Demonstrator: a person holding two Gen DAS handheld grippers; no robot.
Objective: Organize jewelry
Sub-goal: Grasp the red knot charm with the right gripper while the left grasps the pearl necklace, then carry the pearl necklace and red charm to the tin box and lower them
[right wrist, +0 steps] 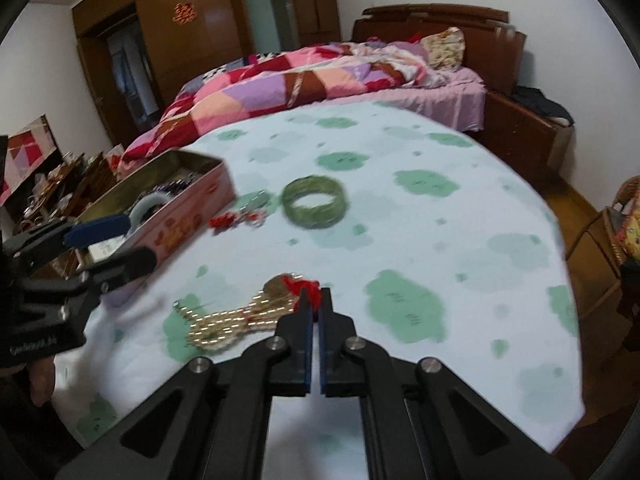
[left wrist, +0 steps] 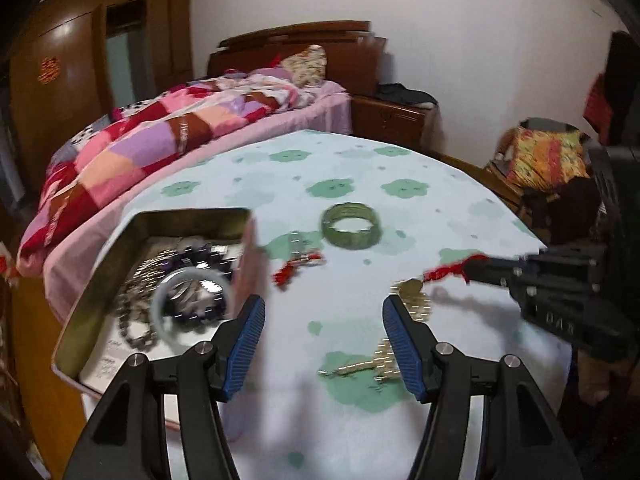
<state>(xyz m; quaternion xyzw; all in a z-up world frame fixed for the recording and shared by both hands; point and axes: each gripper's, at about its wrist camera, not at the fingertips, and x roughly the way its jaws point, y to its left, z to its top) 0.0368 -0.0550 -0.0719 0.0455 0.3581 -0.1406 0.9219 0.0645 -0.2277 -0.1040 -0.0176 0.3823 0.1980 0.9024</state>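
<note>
We work over the table [right wrist: 460, 208] with its green-patterned cloth. At its left edge sits the tin [left wrist: 100, 280], already holding beads and a pale bangle. A green bangle [right wrist: 315, 201] lies mid-table. Our left gripper [left wrist: 324, 344] stands wide apart with nothing between its jaws. Our right gripper [right wrist: 315, 300] is clamped on the red tassel [right wrist: 306, 286] of the gold bead piece [right wrist: 228, 320].

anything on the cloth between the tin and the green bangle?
Yes: a small silver piece with a red tassel lies between the tin and the green bangle; both views show it, blurred.
</note>
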